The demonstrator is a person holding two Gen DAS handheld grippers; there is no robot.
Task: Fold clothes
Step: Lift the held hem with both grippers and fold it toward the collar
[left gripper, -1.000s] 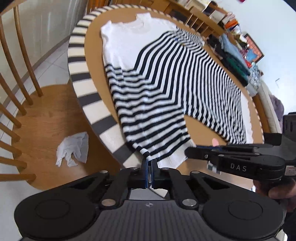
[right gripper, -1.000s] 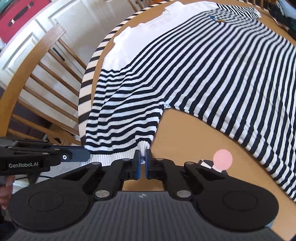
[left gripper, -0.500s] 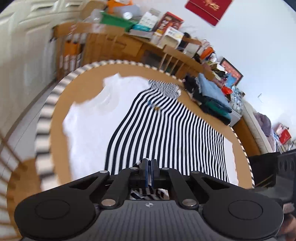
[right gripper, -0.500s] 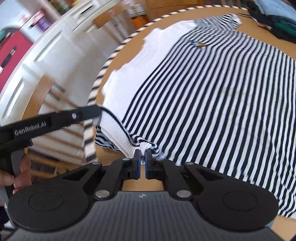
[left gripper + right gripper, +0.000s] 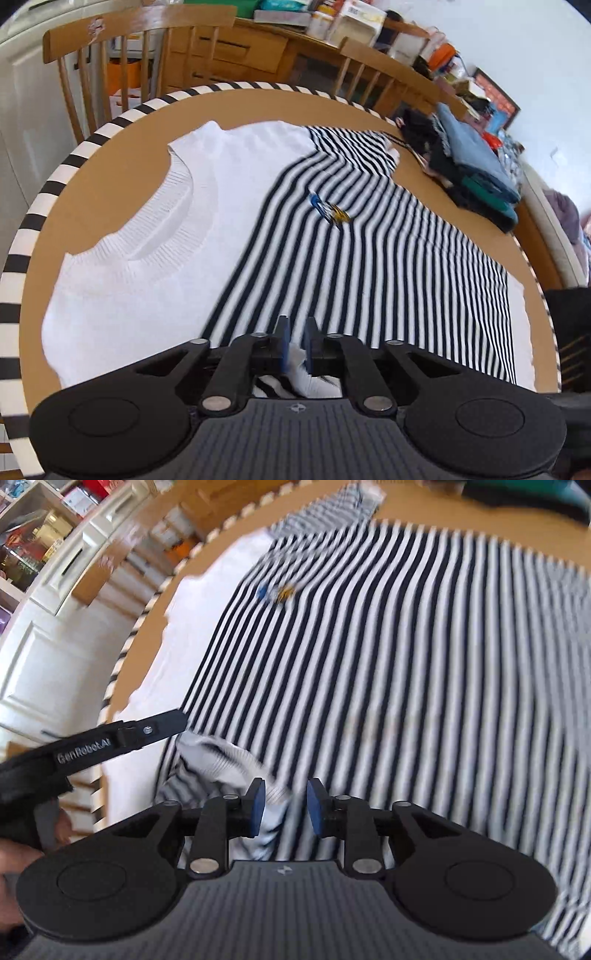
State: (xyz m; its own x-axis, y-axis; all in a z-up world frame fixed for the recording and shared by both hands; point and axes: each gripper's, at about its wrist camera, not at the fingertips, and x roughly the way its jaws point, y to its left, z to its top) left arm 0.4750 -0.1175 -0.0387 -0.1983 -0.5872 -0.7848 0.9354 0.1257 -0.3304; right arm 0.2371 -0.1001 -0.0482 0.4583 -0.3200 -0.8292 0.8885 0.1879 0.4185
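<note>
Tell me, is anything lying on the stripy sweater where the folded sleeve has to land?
Nothing visible does. The striped sweater lies flat on the round table, and the sleeve cuff sits between the left gripper fingers as they open. The pile of clothes sits off the sweater, at the table's far edge.

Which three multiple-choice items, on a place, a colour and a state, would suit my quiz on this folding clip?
1. The folded clothes pile lies
A. at the table's far right edge
B. on a chair
C. on the floor

2. The sweater's stripes are
A. red and white
B. black and white
C. green and yellow

3. The sleeve cuff is
A. hanging off the table
B. tucked under the sweater
C. brought over the sweater's body

Answers: A, it sits by the table's rim; B, dark bands on white; C, it lies on the stripes between the left gripper's opening jaws.
</note>
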